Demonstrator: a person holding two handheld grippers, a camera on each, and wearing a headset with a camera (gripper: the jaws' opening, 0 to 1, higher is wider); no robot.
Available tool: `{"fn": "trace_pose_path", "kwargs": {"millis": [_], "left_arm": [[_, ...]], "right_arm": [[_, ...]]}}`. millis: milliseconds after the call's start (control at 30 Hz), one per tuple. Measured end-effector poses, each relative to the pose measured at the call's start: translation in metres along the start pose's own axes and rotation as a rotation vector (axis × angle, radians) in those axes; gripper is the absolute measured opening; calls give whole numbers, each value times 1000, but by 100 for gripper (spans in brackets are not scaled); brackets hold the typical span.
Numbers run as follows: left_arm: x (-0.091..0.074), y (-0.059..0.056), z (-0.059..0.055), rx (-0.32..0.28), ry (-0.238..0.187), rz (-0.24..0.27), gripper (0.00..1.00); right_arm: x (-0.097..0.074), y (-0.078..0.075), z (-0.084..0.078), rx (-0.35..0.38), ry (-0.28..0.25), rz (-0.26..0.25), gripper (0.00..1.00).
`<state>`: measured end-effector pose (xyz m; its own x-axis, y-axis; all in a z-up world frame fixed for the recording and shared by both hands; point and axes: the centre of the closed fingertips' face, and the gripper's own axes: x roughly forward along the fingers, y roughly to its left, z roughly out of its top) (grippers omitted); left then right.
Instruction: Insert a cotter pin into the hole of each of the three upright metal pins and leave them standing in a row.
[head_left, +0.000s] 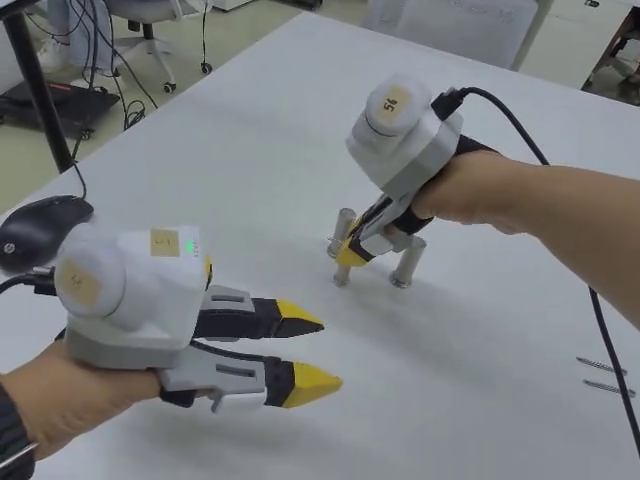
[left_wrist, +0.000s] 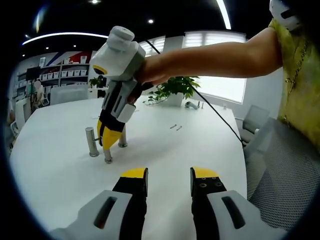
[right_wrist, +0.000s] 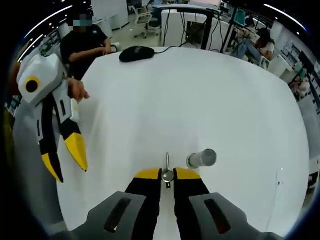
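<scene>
Three upright metal pins (head_left: 405, 262) stand close together on the white table (head_left: 250, 150). My right gripper (head_left: 350, 251) points down among them, shut on a thin cotter pin (right_wrist: 167, 172), whose round head sits between the yellow tips. In the right gripper view one metal pin (right_wrist: 202, 158) stands just right of the tips. From the left gripper view the pins (left_wrist: 91, 141) flank the right gripper (left_wrist: 111, 135). My left gripper (head_left: 310, 350) hovers low at the near left, open and holding nothing; its jaws (left_wrist: 170, 176) stand well apart.
Two spare cotter pins (head_left: 602, 374) lie near the table's right edge; they (left_wrist: 175, 127) lie beyond the metal pins in the left gripper view. A black mouse (head_left: 40, 225) and its cable rest at the left edge. Chairs and desks stand beyond the table.
</scene>
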<state>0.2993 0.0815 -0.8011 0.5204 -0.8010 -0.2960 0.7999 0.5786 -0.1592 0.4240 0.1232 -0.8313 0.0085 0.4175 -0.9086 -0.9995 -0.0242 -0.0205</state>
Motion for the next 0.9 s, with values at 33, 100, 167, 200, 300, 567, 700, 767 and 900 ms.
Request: {"fn": "trace_pose_path", "kwargs": {"millis": [33, 100, 167, 200, 300, 567, 700, 767, 900], "left_arm": [[0, 0, 0, -1, -1, 1, 32], [0, 0, 0, -1, -2, 2, 32], [-1, 0, 0, -2, -4, 4, 32], [-1, 0, 0, -2, -3, 5, 32], [-1, 0, 0, -3, -2, 5, 32], [2, -1, -1, -5, 0, -1, 32], [2, -1, -2, -5, 3, -4, 32], [2, -1, -2, -6, 3, -5, 32], [2, -1, -2, -6, 4, -6, 32]], "right_arm": [[0, 0, -1, -1, 3, -1, 9], [1, 0, -3, -5, 13, -9, 9], [2, 0, -2, 9, 4, -4, 9], [2, 0, -2, 11, 5, -4, 9], [2, 1, -2, 25, 6, -4, 9], [1, 3, -2, 21, 0, -1, 10], [-1, 2, 0, 17, -14, -8, 12], [-2, 3, 2, 15, -24, -7, 16], [-2, 3, 3, 10, -26, -7, 17]]}}
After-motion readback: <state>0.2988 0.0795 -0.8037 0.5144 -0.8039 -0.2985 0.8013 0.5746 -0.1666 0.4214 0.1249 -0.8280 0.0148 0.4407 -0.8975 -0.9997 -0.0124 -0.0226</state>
